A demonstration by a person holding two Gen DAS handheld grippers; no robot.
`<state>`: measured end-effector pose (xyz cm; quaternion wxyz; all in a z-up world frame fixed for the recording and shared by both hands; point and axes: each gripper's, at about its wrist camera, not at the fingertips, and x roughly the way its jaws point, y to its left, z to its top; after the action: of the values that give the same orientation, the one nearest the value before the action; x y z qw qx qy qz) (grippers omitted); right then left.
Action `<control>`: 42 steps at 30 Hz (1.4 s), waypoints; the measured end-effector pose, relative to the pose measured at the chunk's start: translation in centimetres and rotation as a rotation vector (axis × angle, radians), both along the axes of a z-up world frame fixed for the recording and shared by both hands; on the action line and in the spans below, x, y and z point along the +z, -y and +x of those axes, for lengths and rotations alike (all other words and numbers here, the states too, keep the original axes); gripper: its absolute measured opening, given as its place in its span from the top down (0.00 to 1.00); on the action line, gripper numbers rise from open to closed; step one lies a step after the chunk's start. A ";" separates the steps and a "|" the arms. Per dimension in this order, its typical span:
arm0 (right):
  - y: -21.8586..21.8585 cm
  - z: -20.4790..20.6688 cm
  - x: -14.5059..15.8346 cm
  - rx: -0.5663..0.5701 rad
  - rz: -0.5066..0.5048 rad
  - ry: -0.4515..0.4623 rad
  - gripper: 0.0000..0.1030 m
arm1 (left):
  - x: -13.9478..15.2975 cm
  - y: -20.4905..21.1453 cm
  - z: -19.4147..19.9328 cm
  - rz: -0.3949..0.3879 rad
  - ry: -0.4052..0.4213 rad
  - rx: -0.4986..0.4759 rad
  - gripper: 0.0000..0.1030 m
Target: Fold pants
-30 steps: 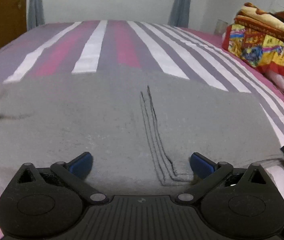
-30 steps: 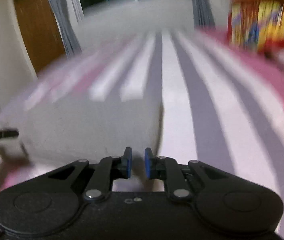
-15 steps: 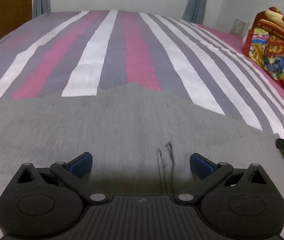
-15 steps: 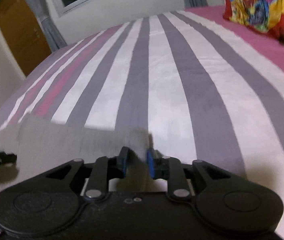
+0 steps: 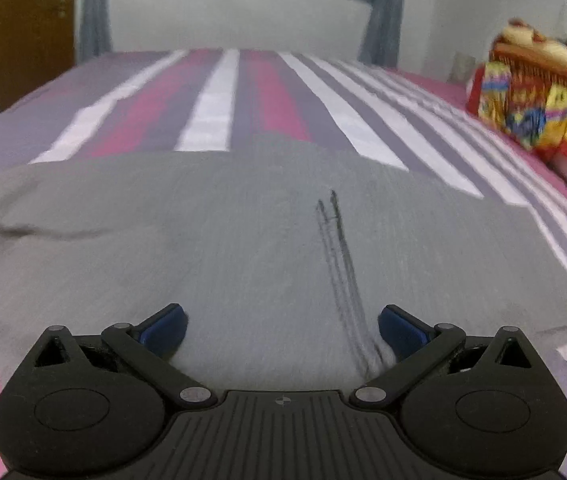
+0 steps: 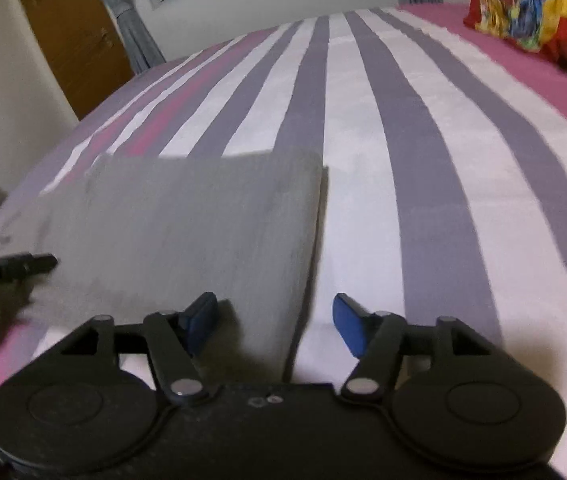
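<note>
A: How far along is the folding?

B: Just ahead of the right gripper (image 6: 273, 322), whose jaws are opening with nothing pinched, the right edge of the grey pants (image 6: 187, 232) is laid flat on the striped bedsheet (image 6: 435, 184). The left gripper (image 5: 282, 330) is held wide open over the cloth, empty. One fold appears done; more may be left.

A: Any writing?

B: Small print is seen on the black bar (image 6: 7, 268) at far left, too blurred to be read.

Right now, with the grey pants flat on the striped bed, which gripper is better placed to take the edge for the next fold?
Probably the right gripper: the side edge of the grey pants runs between its opening jaws. The left gripper is open over the middle of the cloth, with no edge near it.
</note>
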<state>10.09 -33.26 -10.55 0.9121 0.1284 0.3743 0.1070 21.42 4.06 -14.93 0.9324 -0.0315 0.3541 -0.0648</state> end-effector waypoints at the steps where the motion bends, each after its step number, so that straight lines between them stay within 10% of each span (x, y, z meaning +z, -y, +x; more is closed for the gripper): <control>1: 0.7 -1.2 0.8 -0.033 0.036 0.062 0.26 | 0.4 -0.9 -1.3 -0.025 0.029 0.018 0.00; 9: 4.2 -5.0 2.0 -0.155 0.145 0.178 0.04 | 0.5 -13.2 -7.5 -0.172 0.101 0.302 0.00; 17: 7.7 -4.2 0.0 -0.361 0.329 0.103 0.04 | -5.9 -26.3 -5.6 -0.879 0.132 0.454 0.00; 25: 7.1 -5.0 0.2 -0.393 0.297 0.132 0.04 | -7.2 -28.3 -0.6 -0.897 0.194 0.352 0.05; 28: 6.6 -4.9 0.3 -0.385 0.264 0.131 0.04 | -8.5 -29.5 0.3 -0.884 0.153 0.442 0.64; 42: 6.6 -3.5 -0.4 -0.415 0.244 0.049 0.04 | -10.5 -31.4 1.0 -1.079 0.216 0.442 0.49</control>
<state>6.57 -39.84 -10.94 0.9011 0.3091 0.3021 -0.0351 22.45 35.44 -25.42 0.8068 -0.5673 0.1592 -0.0428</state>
